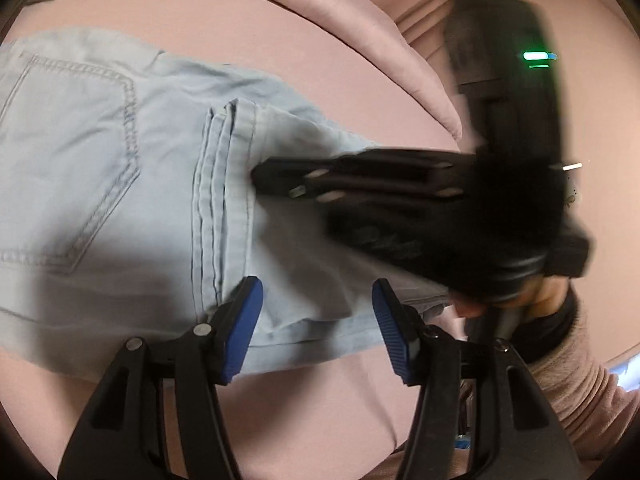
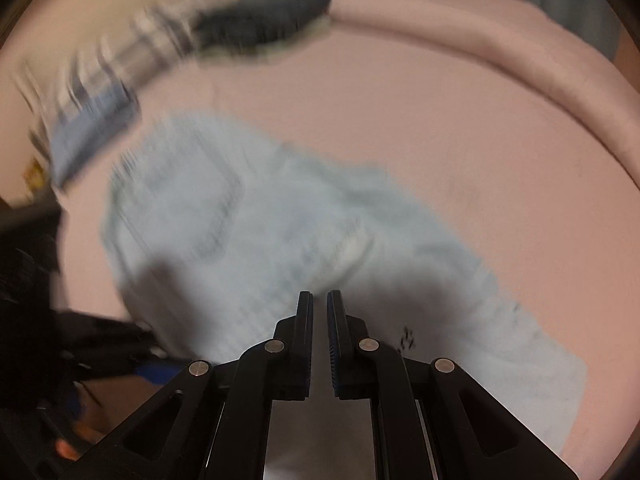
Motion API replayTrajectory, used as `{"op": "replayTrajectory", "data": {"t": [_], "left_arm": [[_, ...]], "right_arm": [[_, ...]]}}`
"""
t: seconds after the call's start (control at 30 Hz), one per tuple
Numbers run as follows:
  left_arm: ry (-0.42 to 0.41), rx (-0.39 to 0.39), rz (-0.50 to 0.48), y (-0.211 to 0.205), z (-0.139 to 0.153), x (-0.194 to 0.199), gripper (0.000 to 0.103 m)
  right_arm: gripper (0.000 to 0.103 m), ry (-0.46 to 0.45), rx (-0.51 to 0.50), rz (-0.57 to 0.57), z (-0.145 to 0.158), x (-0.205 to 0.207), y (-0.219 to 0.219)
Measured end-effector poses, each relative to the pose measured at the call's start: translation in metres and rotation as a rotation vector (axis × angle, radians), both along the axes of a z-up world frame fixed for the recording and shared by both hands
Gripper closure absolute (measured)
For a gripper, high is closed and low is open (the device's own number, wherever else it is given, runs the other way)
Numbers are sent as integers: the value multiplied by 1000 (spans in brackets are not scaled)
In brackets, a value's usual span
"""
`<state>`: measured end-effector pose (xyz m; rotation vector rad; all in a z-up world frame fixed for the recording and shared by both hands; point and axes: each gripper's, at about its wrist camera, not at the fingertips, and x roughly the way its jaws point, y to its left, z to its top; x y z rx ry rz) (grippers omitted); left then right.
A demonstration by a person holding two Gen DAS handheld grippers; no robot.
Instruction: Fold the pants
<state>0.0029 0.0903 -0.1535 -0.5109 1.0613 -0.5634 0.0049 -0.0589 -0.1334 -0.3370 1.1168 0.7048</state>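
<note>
Two risks: left gripper [image 1: 316, 324] spread over the pants [image 1: 120, 168] hem, right gripper [image 2: 320, 336] nearly pressed together, empty; folded layers may slide on the bedsheet [image 2: 440, 128].

Right wrist view motion-blurred: pants [image 2: 248, 216], hairbrush [image 2: 256, 24] smeared.

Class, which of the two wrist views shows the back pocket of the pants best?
The left wrist view: the back pocket is sharp there, its double stitching plain on the light blue pants. The right wrist view shows the pocket only as a motion-blurred outline.
</note>
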Motion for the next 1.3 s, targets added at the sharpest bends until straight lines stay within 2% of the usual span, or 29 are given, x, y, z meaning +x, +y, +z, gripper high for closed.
{"op": "replayTrajectory", "data": {"t": [0.03, 0.13, 0.3, 0.4, 0.5, 0.6, 0.67, 0.8, 0.9, 1.07, 1.13, 1.2, 1.3], "left_arm": [[-4, 9, 3, 1, 1, -1, 46], [2, 15, 3, 4, -1, -2, 46], [10, 13, 0, 9, -2, 0, 46], [11, 17, 1, 7, -5, 1, 46], [17, 26, 5, 4, -3, -2, 46], [21, 17, 11, 12, 7, -2, 46], [22, 20, 11, 12, 7, -2, 46], [23, 26, 15, 11, 7, -2, 46], [24, 24, 13, 11, 5, -3, 46], [22, 26, 8, 9, 3, -2, 46], [18, 33, 4, 8, 3, -2, 46], [19, 39, 4, 8, 5, -3, 46], [22, 49, 4, 8, 8, -3, 46]], "right_arm": [[94, 9, -6, 18, -8, 0, 6], [94, -51, 16, 57, -11, 1, 21], [94, 10, 121, -17, -5, 18, 20], [93, -36, 195, -50, 9, 11, 10], [94, -12, 79, -109, -9, 23, 4], [93, 17, 158, -140, -12, 26, -4], [93, 14, 189, -172, -1, 19, -13], [93, -73, 212, -213, 30, -18, -52], [93, -90, 199, -261, 35, -47, -93], [93, -65, 96, -315, 7, -94, -144], [94, -45, 161, -344, -13, -109, -163], [93, -47, 253, -372, -16, -111, -175], [93, 10, 271, -407, -7, -97, -174]]}}
